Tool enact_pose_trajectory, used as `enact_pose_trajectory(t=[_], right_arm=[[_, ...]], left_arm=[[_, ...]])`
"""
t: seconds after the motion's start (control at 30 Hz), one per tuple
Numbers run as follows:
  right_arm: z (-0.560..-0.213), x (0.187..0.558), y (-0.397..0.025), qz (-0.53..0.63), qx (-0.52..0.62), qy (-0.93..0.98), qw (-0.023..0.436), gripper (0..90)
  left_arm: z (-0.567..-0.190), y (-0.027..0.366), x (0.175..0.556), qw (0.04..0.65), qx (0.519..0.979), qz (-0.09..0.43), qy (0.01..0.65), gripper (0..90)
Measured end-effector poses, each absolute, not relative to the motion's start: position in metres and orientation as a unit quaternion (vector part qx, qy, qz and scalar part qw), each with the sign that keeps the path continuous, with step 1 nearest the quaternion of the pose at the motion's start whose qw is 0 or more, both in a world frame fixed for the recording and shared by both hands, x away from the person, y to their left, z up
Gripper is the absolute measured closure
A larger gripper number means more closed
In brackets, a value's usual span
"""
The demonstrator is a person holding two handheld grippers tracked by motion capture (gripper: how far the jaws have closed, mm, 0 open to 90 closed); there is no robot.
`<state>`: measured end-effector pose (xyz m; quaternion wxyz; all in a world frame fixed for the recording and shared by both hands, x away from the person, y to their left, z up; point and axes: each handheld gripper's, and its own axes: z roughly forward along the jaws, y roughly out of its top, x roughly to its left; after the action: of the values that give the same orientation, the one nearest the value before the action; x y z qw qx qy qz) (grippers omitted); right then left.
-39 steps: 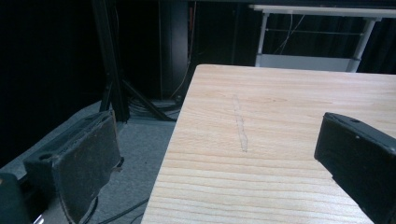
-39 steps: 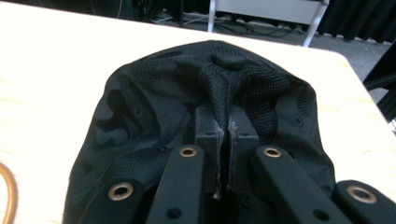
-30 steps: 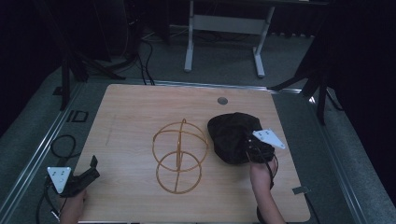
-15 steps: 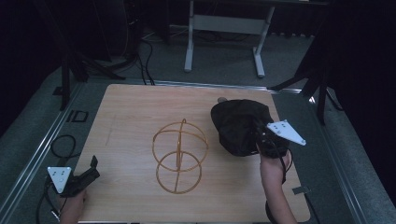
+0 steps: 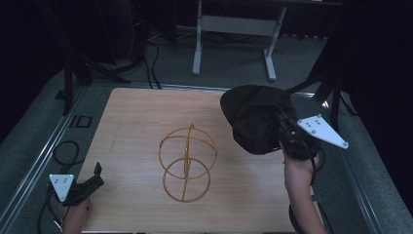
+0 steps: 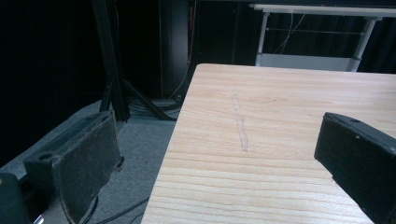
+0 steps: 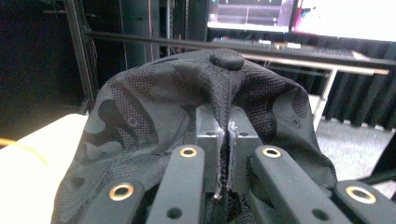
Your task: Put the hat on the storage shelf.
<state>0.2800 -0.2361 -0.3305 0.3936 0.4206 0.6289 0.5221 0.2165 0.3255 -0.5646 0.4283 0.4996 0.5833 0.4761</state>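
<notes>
One cap (image 5: 255,119) — higher in right tongs (image 5: 290,139)

Black cap (image 7: 187,116) hides the right gripper (image 7: 229,135) fingertips — frame crops its base.

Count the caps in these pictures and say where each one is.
1. The black cap hangs above the table's far right part, pinched in the right gripper; its crown also shows in the right gripper view. No other is visible.

Black camo cap (image 5: 255,119) hangs lifted above the table's right side.
</notes>
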Motion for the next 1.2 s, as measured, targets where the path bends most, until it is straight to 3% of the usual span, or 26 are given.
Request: enact_pose_trajectory(t=[0.37, 0.67, 1.2], right_arm=[[-0.301, 0.272, -0.228, 0.553, 0.392, 0.621, 0.393, 86.0], [-0.285, 0.255, -0.201, 0.589, 0.349, 0.629, 0.368, 86.0], [-0.29, 0.238, -0.146, 0.611, 0.285, 0.667, 0.317, 86.0]], left_arm=[[-0.564, 0.325, 0.216, 0.427, 0.501, 0.476, 0.583, 0.6], [-0.565, 0.326, 0.217, 0.429, 0.5, 0.476, 0.583, 0.6], [-0.565, 0.326, 0.216, 0.429, 0.501, 0.475, 0.583, 0.6]])
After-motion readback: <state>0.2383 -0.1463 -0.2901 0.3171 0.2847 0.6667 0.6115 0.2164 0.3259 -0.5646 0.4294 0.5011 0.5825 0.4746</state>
